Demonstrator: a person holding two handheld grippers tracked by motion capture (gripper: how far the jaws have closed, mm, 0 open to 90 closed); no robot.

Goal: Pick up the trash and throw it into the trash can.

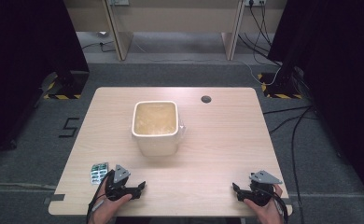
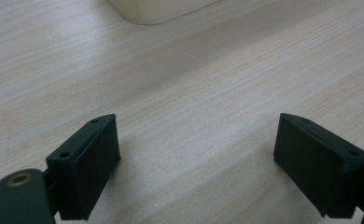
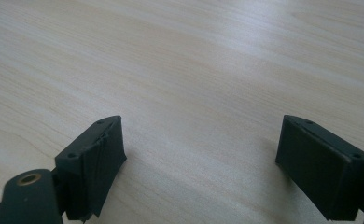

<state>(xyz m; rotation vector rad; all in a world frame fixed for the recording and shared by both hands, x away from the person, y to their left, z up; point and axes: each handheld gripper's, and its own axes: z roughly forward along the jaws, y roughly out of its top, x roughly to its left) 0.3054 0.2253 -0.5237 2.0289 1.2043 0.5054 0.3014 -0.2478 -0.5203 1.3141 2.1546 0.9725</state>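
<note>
Left gripper, held in the left hand near the table's near edge, left of the cream tub and well short of it; jaws spread wide in the left gripper view, bare wood grain between them, nothing gripped. Grey three-cornered plate on top of it, a dark cable trailing back past the wrist. Pointed toward the table's middle, low over the wood; touching it or not, could not tell. Right gripper, held in the right hand near the same edge, right of the tub and well apart from it; jaws likewise wide apart in the right gripper view, empty, pale wood alone between the pads. Carried its own grey plate too, cable running off behind. Just beside the left gripper, on the side away from the tub's centre line, a blister pack with green and white markings, flat on the wood, close to the gripper's body but apart from the jaws. Farther out, the tub itself: square, rounded corners, cream walls, upright near the table's middle, yellowish inside; contents too unclear to name. Lower corner of the tub seen at the top of the left gripper view. Beyond the tub, toward the far edge, a small dark round hole in the tabletop.
</note>
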